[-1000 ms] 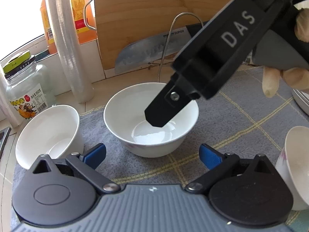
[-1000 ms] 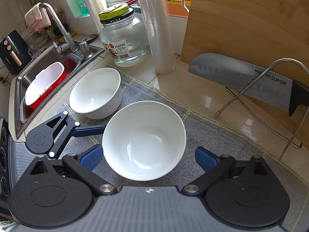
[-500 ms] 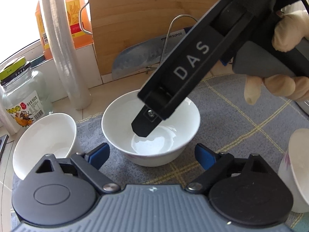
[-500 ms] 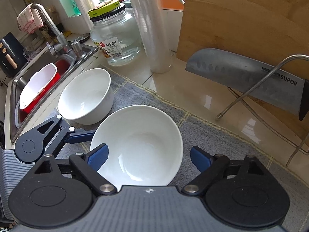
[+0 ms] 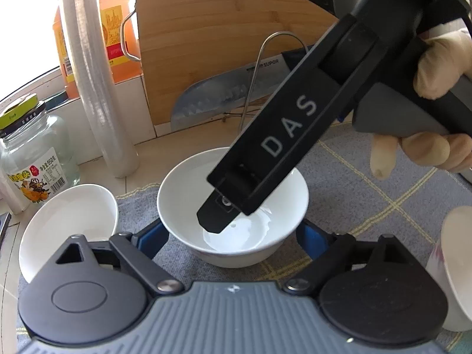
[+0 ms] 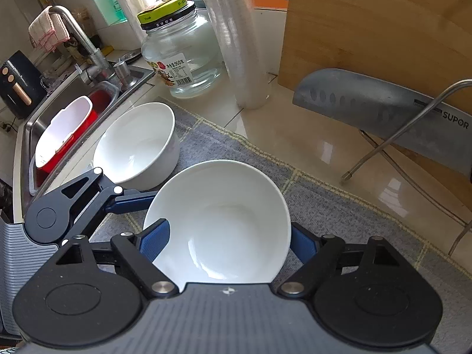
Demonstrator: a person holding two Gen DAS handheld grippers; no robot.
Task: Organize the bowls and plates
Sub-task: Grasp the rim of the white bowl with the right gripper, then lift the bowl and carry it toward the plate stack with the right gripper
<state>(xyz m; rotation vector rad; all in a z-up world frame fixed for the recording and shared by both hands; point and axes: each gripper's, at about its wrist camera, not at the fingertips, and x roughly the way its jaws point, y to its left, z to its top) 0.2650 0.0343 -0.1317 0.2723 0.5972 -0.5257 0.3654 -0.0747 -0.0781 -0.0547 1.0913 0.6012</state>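
A white bowl (image 5: 253, 236) (image 6: 224, 215) stands on a grey checked cloth (image 5: 368, 194). My left gripper (image 5: 233, 233) has it between its blue pads, which touch the wall on both sides as the jaws close. My right gripper (image 6: 228, 234) comes down over the same bowl, jaws closing. Its left finger (image 5: 218, 221) dips inside the rim and the right pad stands outside the right wall. A second white bowl (image 5: 67, 221) (image 6: 135, 144) sits to the left. A third bowl (image 5: 454, 265) shows at the right edge.
Behind the cloth are a glass jar (image 5: 32, 159), a roll of cling film (image 5: 94, 88), a wooden cutting board (image 5: 221, 29) and a cleaver (image 5: 218, 103) on a wire stand. The sink (image 6: 35, 124) with a red-and-white basin (image 6: 62, 135) lies left. A gloved hand (image 5: 436, 67) holds the right gripper.
Both grippers' jaws have narrowed from wide open to close around the middle bowl. The right gripper has sunk lower, its finger now reaching into the bowl.
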